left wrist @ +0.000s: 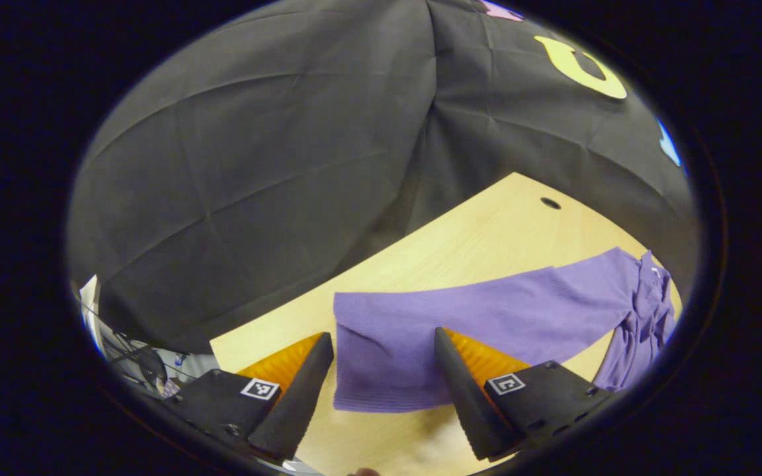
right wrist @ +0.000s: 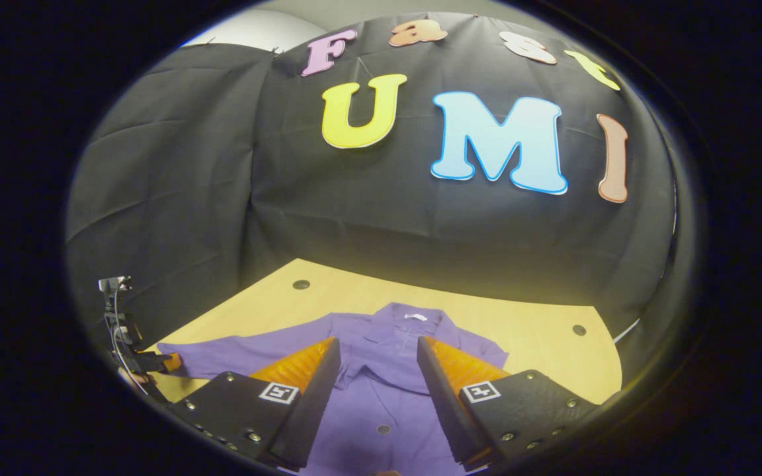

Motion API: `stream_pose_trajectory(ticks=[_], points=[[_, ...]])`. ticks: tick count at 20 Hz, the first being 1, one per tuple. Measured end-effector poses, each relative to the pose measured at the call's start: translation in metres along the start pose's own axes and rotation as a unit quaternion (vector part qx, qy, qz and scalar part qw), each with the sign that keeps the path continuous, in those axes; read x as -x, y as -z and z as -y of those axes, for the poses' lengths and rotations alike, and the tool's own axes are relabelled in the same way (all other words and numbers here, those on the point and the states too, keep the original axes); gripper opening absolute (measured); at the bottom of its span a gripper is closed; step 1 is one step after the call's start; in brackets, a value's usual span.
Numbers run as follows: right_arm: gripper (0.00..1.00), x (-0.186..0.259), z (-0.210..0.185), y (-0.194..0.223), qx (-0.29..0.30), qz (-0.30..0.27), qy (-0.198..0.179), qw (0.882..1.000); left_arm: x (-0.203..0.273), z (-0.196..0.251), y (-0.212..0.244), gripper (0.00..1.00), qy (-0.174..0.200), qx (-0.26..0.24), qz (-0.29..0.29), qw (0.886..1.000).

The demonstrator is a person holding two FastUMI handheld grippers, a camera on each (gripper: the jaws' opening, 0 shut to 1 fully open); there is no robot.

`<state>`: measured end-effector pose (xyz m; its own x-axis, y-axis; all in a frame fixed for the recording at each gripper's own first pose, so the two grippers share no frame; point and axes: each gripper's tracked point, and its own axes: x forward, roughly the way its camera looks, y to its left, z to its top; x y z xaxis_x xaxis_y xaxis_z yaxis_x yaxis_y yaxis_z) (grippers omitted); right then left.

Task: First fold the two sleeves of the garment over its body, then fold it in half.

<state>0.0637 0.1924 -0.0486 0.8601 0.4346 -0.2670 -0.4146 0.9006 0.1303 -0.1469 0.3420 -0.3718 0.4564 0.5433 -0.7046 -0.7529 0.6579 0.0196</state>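
Garment [right wrist: 381, 410]: purple knit top with collar and button placket, lying flat on the wooden bench [right wrist: 540, 344], collar toward the booth wall. Body sits centred in the right gripper view; one sleeve [left wrist: 480, 317] runs straight out across the bench, its cuff end just ahead of the left gripper [left wrist: 384, 370].

Left gripper: fingers spread wide, holding nothing, one on each side of the cuff end as seen from its camera. Whether they touch the cloth cannot be told.

Right gripper [right wrist: 378, 377]: fingers likewise wide apart and empty, poised over the chest of the garment below the collar. Contact with the cloth cannot be told.

Step in hand, by judgement: the first sleeve fold, not yet begun, since this sleeve lies fully extended and not over the body. The other sleeve looks shorter or partly tucked at the far side; its state is unclear.

Next move calls for: closing the left fingers on the cuff, lifting it clear, and carrying it across onto the body without dragging the torso askew.

Containers: none on the bench; two small round holes [right wrist: 301, 284] in its surface, nothing in them.
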Motion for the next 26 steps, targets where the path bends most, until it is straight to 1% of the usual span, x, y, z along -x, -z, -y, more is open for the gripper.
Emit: stream_pose_trajectory(ticks=[2,3,4,6,9,11,12,15,17,18,19,22,26], points=[[0.75,0.0,0.003,0.001,0.001,-0.002,0.002,1.0,-0.006,-0.003,0.011,0.99,0.0,0.004,-0.014,1.0],[0.75,0.0,0.004,0.002,0.0,-0.003,0.003,1.0,-0.005,-0.005,0.015,0.98,-0.007,0.001,-0.023,1.0],[0.75,0.0,0.006,0.002,-0.002,-0.003,0.003,1.0,-0.008,-0.006,0.015,1.0,-0.006,-0.005,-0.016,1.0],[0.75,-0.001,0.009,0.004,-0.008,-0.005,0.004,1.0,-0.008,-0.002,0.015,1.0,-0.006,-0.007,-0.013,1.0],[0.75,-0.002,0.012,0.007,-0.02,-0.009,0.004,1.0,-0.006,0.003,0.016,0.93,-0.001,-0.01,-0.009,1.0],[0.75,-0.001,0.015,0.009,-0.025,-0.011,0.004,1.0,-0.008,0.008,0.015,0.77,0.004,-0.014,-0.005,1.0],[0.75,-0.001,0.016,0.01,-0.027,-0.012,0.004,1.0,-0.009,0.008,0.017,0.72,0.008,-0.014,-0.002,1.0],[0.75,0.0,0.023,0.014,-0.037,-0.015,0.006,0.999,-0.01,0.015,0.015,0.27,0.018,-0.016,0.007,1.0],[0.75,0.004,0.032,0.018,-0.046,-0.016,0.01,0.999,-0.012,0.016,0.015,0.12,0.015,-0.031,-0.001,0.999],[0.75,0.007,0.038,0.02,-0.05,-0.016,0.014,0.999,-0.013,0.017,0.014,0.12,0.013,-0.034,0.0,0.999],[0.75,0.009,0.043,0.022,-0.052,-0.017,0.018,0.998,-0.012,0.023,0.011,0.07,0.018,-0.033,-0.004,0.999],[0.75,0.016,0.067,0.027,-0.064,-0.016,0.036,0.997,-0.001,0.031,0.003,0.07,0.024,-0.037,0.009,0.999],[0.75,0.025,0.101,0.036,-0.087,-0.016,0.06,0.994,0.031,0.061,-0.031,0.07,0.055,-0.027,0.044,0.997]])
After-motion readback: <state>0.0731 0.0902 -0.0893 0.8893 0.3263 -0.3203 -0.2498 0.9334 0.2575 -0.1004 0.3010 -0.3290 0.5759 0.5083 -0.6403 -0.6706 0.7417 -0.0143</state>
